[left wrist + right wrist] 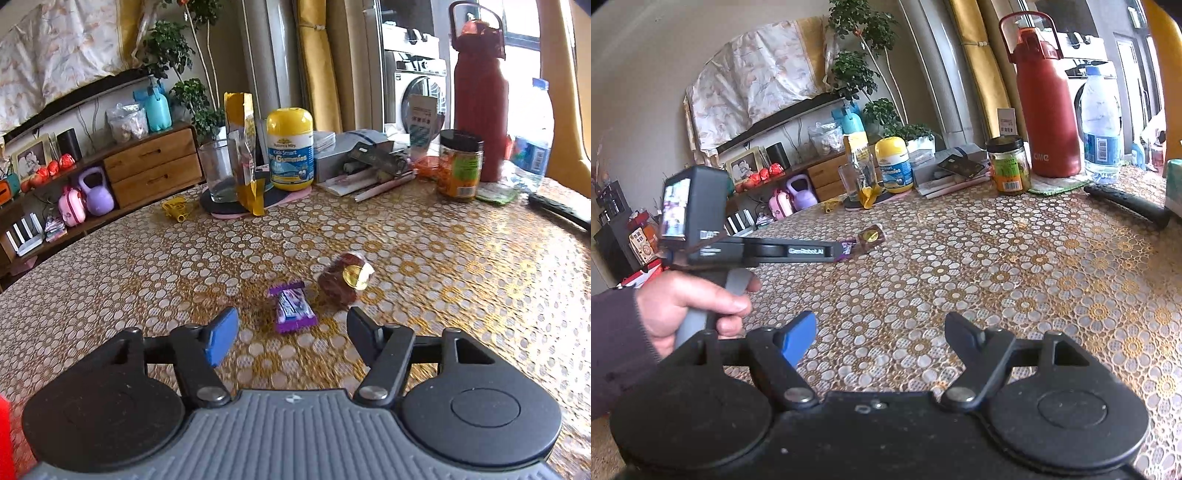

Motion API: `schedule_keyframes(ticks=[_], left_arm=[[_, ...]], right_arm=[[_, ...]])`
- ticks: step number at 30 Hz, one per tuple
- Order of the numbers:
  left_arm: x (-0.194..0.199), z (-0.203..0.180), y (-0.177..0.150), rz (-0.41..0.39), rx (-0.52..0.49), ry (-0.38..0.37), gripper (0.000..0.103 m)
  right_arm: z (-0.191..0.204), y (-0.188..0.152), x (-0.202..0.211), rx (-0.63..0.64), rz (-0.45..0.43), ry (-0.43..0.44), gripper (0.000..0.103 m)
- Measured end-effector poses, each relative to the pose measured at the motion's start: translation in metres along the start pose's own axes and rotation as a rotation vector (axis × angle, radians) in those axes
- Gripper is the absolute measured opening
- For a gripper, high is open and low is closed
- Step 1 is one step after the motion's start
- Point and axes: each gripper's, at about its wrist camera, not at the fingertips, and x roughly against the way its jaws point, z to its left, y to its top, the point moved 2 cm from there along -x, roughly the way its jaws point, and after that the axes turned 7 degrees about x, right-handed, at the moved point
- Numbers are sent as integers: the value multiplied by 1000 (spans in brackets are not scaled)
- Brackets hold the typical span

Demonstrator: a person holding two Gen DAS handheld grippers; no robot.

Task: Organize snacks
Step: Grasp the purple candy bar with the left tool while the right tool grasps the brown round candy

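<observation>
My left claw (pixel 291 332) stands spread low in the frame, nothing pinched; the purple snack bar (pixel 292 306) lies on the counter (pixel 443 277) just ahead between its tips. The brown wrapped snack (pixel 341 282) sits just right of it. My right claw (pixel 881 341) is spread too, over bare counter. Jars and bottles crowd the top.

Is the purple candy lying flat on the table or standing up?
Lying flat. The purple candy rests with its broad face up on the table, both crimped ends touching the cloth, just ahead of the open left gripper.
</observation>
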Motion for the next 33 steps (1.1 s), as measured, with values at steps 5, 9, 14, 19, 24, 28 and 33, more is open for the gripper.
schedule_keyframes(ticks=[5,9,14,19,24,28,33], left_arm=[[-20,3,5,1,7,7,63],[-31,3,8,4,5,10,63],[-39,6,8,13,17,6,49],[-44,8,7,15,28,-17,36],[-40,6,4,20,28,-33,21],[-29,9,2,13,50,-36,18],[-4,16,2,-5,100,-19,18]], right_arm=[[-9,4,-8,-8,0,0,78],[-14,8,-17,-10,1,2,78],[-14,15,-28,10,-2,9,78],[-13,24,-44,39,4,3,78],[-14,39,-66,73,7,-5,77],[-13,56,-88,113,15,-3,76],[-12,70,-121,170,46,1,75]])
